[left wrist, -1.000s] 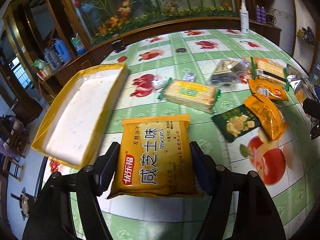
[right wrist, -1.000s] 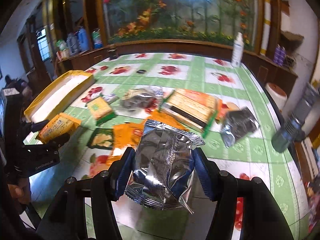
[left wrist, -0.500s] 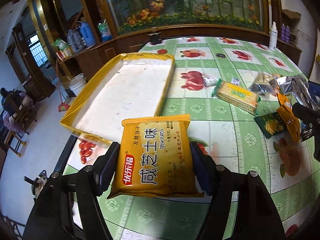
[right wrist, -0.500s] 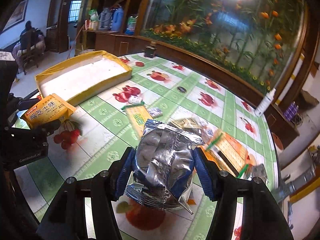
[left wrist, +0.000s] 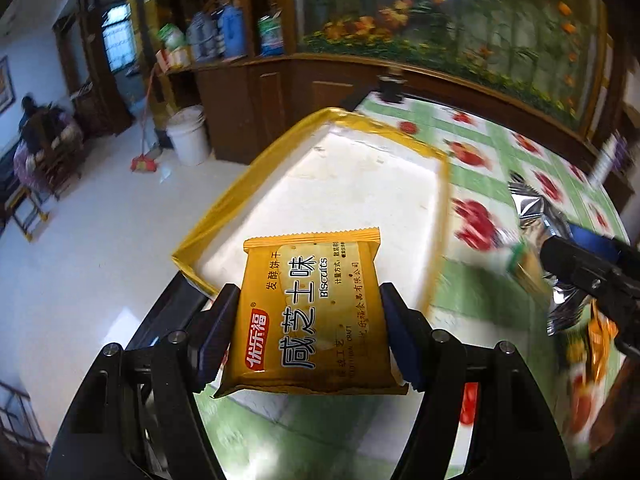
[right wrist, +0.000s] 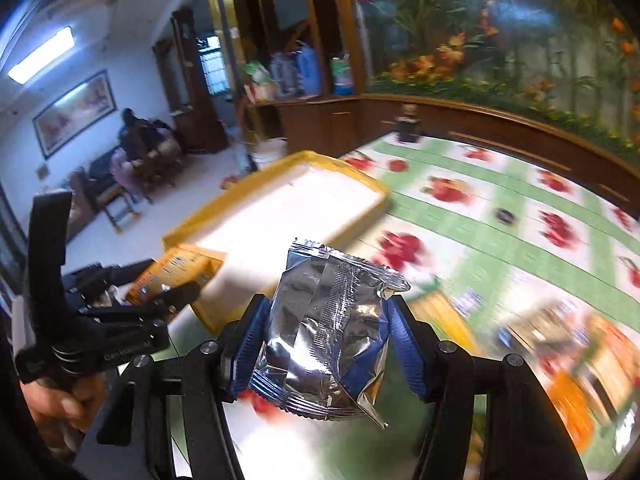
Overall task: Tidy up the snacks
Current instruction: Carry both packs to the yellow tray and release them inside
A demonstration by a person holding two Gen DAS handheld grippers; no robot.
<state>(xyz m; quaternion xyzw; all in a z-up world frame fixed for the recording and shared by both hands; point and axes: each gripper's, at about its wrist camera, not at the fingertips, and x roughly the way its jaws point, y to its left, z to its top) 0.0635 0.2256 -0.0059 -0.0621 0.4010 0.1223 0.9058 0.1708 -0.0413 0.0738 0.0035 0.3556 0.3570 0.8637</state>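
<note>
Left wrist view: the left gripper (left wrist: 310,316) pinches a flat orange biscuit packet (left wrist: 312,312) over the yellow-rimmed white tray (left wrist: 442,200) at twelve o'clock, where the right gripper (right wrist: 324,336), clamping a crinkled silver foil pouch (right wrist: 328,332), may collide.

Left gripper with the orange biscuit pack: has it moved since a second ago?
Yes. The left gripper, shut on the orange biscuit pack, has swung toward the yellow tray: the pack now overlaps the tray's near end.

Left tool (left wrist: 310,320) and right tool (right wrist: 326,334) both clamped, angled downward.
</note>
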